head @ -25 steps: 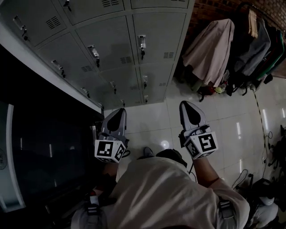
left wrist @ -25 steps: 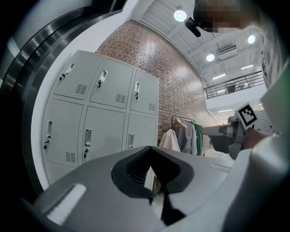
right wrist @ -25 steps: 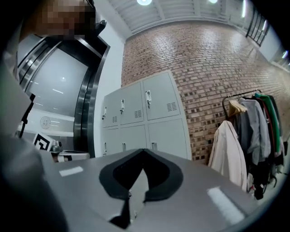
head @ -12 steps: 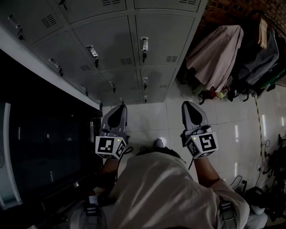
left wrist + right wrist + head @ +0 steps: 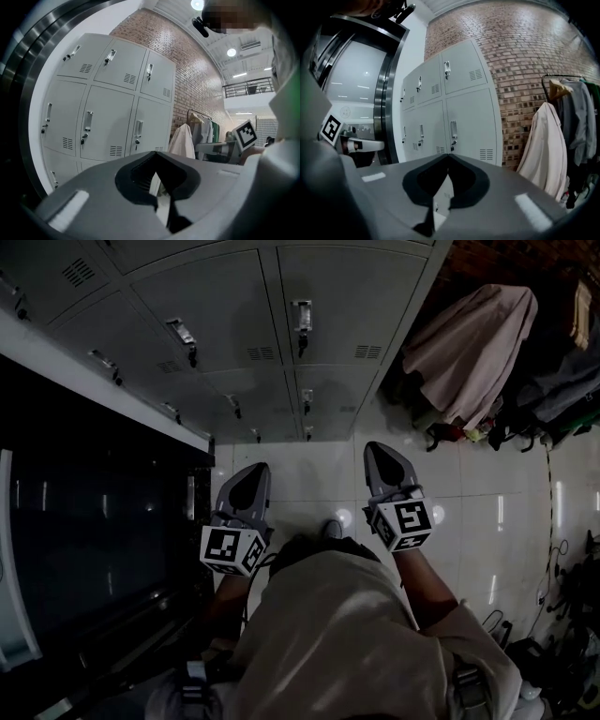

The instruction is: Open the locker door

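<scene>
The left gripper had its two jaws pressed together, and nothing was between them. The right gripper had its jaws together too, and it held nothing. Both grey grippers pointed forward, side by side with a gap between them, above the shiny white tiled floor. Neither one touched anything. Behind them was the person's pale shirt.

The block of grey metal lockers stood at the far edge of the floor, well apart from both grippers. Every grey metal locker door in view was closed. Each door had a small silver handle near its left edge and a little set of air slots low down.

To the right of the lockers was a red brick wall. A long pale coat hung near it, with darker clothes beside the coat. To the left of the lockers was a big dark glass panel with a shiny metal frame
</scene>
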`<action>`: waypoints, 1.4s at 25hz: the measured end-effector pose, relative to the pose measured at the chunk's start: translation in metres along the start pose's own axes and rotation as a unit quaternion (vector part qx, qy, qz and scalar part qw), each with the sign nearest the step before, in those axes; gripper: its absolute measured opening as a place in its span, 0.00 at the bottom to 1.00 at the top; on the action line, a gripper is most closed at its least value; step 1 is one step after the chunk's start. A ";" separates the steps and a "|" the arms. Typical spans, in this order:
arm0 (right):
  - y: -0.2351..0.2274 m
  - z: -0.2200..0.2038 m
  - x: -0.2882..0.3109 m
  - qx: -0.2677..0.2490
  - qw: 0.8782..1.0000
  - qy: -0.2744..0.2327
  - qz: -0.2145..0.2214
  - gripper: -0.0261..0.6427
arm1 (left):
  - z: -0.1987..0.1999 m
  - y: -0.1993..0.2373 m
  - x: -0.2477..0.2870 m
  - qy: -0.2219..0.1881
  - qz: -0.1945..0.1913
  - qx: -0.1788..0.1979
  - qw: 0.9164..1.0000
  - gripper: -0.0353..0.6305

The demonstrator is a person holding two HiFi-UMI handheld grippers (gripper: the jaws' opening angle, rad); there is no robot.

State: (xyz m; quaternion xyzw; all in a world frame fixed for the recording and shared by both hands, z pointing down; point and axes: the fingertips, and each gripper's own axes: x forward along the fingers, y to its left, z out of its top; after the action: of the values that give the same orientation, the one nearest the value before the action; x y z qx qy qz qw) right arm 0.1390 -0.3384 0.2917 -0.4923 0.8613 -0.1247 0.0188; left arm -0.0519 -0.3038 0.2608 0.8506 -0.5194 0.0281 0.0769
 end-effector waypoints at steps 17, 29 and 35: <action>-0.059 -0.380 0.236 0.026 0.988 0.155 0.003 0.52 | -0.222 0.048 0.005 0.078 0.031 -0.032 0.996 0.13; -0.067 -0.482 0.333 0.000 0.979 0.204 -0.005 0.45 | -0.346 0.097 -0.023 0.132 0.057 -0.060 0.988 0.13; -0.076 -0.499 0.350 -0.001 0.979 0.204 -0.003 0.42 | -0.383 0.100 -0.036 0.179 0.051 -0.060 0.981 0.13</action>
State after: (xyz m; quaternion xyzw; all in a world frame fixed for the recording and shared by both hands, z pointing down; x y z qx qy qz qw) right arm -0.0546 -0.5754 0.8245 -0.4594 0.8454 -0.2215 -0.1588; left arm -0.1444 -0.2558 0.6447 0.7982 -0.5407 0.1525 0.2174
